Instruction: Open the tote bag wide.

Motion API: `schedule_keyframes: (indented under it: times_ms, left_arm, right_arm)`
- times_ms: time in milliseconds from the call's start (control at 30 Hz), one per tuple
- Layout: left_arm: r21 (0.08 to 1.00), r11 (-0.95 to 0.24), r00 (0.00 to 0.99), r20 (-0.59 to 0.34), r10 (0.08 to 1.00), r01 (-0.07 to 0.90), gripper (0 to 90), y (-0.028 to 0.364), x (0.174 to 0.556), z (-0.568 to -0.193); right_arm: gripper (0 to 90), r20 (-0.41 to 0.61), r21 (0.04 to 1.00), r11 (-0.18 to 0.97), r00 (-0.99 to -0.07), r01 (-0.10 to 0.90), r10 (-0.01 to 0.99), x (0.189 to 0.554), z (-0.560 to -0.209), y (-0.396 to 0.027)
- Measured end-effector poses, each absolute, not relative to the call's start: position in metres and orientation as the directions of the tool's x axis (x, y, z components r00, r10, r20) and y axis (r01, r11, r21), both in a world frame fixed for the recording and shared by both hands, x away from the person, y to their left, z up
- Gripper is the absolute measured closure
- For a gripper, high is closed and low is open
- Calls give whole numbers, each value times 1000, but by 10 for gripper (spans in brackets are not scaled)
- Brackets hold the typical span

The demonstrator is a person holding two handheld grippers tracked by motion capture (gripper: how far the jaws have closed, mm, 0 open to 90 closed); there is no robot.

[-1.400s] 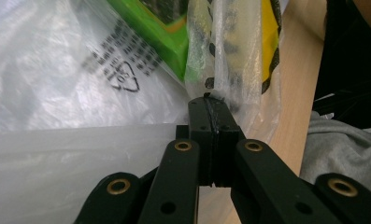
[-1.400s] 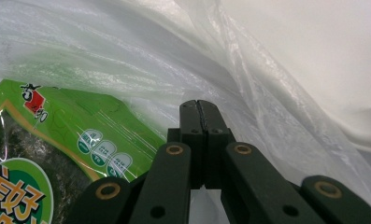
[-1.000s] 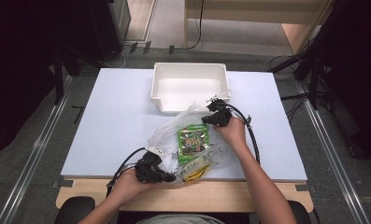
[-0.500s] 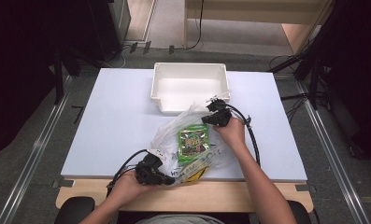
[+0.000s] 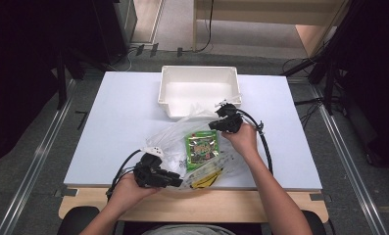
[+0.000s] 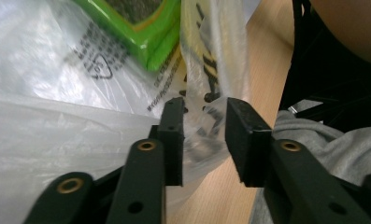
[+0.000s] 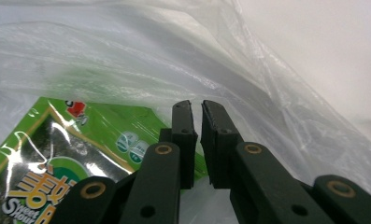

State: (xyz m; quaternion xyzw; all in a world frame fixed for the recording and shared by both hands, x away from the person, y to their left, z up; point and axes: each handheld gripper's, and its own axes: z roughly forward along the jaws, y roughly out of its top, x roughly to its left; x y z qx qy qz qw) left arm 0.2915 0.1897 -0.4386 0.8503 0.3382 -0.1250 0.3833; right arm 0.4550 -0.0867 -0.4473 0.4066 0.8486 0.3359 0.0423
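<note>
Low in the frame's centre on the white bench (image 5: 118,122), the crinkled clear plastic bag (image 5: 172,139) holding a green snack packet (image 5: 202,149) is lying stretched because the right claw (image 5: 220,125) is pinching its upper edge nearly closed while the left claw (image 5: 175,180), jaws just opening half-wide around the lower film, is letting go.

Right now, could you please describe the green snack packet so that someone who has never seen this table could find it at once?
Start at the white table and find the clear plastic bag lying just in front of the white bin. The green snack packet lies inside that bag, in its middle. Its bright green sets it apart from the yellow packet nearer the table's front edge.
</note>
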Motion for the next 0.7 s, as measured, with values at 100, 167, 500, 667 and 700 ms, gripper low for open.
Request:
schedule_keyframes:
  times_ms: [100, 167, 500, 667, 700]
  left_arm:
    - [579, -475, 746, -455, 487, 663, 587, 189, 295, -428]
    - [586, -466, 744, -446, 498, 663, 548, 189, 299, -421]
    - [593, -458, 739, -418, 528, 662, 443, 187, 323, -392]
    - [593, -461, 739, -402, 541, 660, 428, 181, 341, -377]
    - [594, -463, 741, -400, 539, 658, 428, 179, 345, -375]
  right_arm:
    - [816, 201, 615, 440, -670, 654, 714, 452, -442, -88]
    - [792, 207, 619, 438, -674, 652, 709, 450, -439, -90]
    - [695, 217, 626, 441, -686, 644, 694, 431, -431, -102]
    - [655, 223, 635, 436, -692, 637, 687, 419, -429, -113]
    - [652, 223, 636, 436, -693, 637, 686, 417, -428, -114]
